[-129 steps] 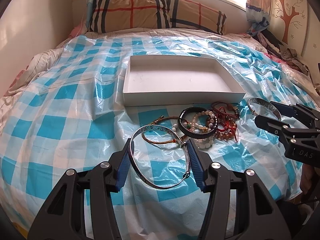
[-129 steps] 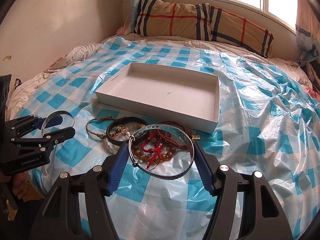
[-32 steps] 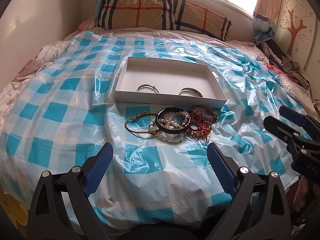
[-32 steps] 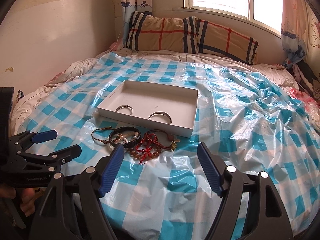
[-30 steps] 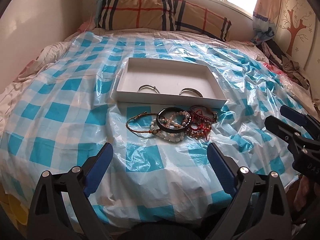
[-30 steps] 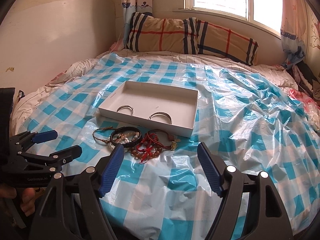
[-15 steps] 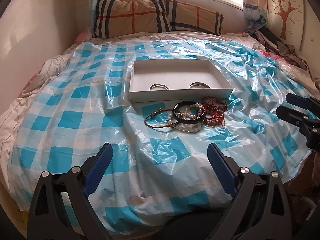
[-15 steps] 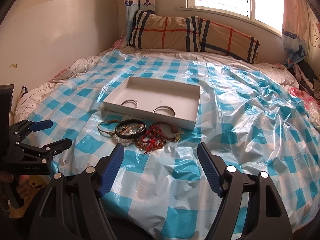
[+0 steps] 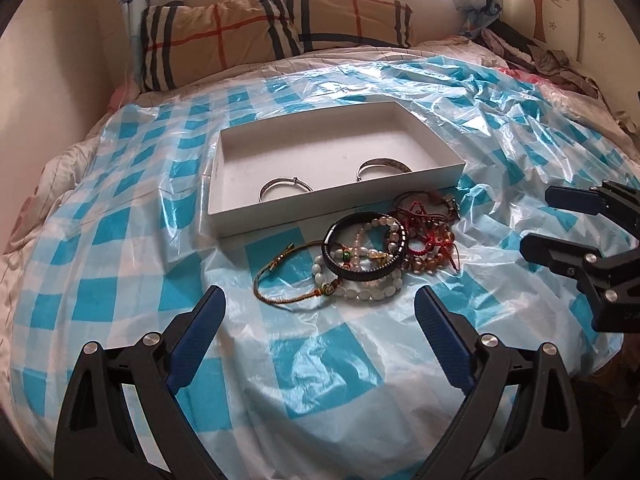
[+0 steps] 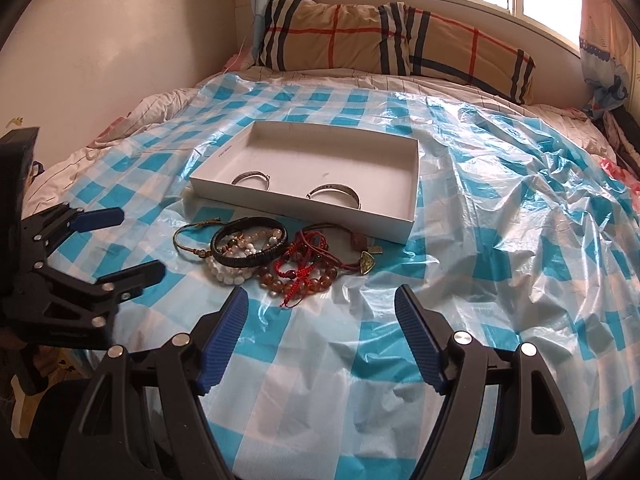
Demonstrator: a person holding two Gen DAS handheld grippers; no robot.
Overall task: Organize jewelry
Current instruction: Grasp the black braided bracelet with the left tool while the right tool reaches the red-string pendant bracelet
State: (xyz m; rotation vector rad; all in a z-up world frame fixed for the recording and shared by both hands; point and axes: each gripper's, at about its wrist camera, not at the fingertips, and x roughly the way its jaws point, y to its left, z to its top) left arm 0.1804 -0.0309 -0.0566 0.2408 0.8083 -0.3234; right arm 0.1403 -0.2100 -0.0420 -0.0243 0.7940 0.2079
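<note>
Left gripper [image 9: 320, 336]: jaws wide apart, nothing between them, as in the frames of one second ago. At the earliest frames each gripper was clamped on a silver bangle; both are now empty. The left wrist view has since drawn nearer to the bed and rolled, so the scene appears tilted.

Thin gold-brown cord bracelet [image 9: 290, 276]: leftmost item of the loose pile, lying flat on the blue-checked plastic sheet [image 9: 132, 232], position unchanged.

White box [image 9: 256, 216]: sits on the sheet just behind the pile. It was empty at the earliest frames and now holds two silver bangles, a left bangle [image 9: 285, 187] and a right bangle [image 9: 383, 167], lying apart near the front wall.

Black band bracelet [image 9: 364, 246]: rests on top of the white bead bracelets [image 9: 360, 290], touching them.

Red cord and amber bead tangle [image 9: 430, 236]: right end of the pile, touching the black band.

Right gripper [image 10: 320, 316]: jaws wide apart and empty, now closer to the pile than one second ago, with the tangle just ahead of its fingertips.
</note>
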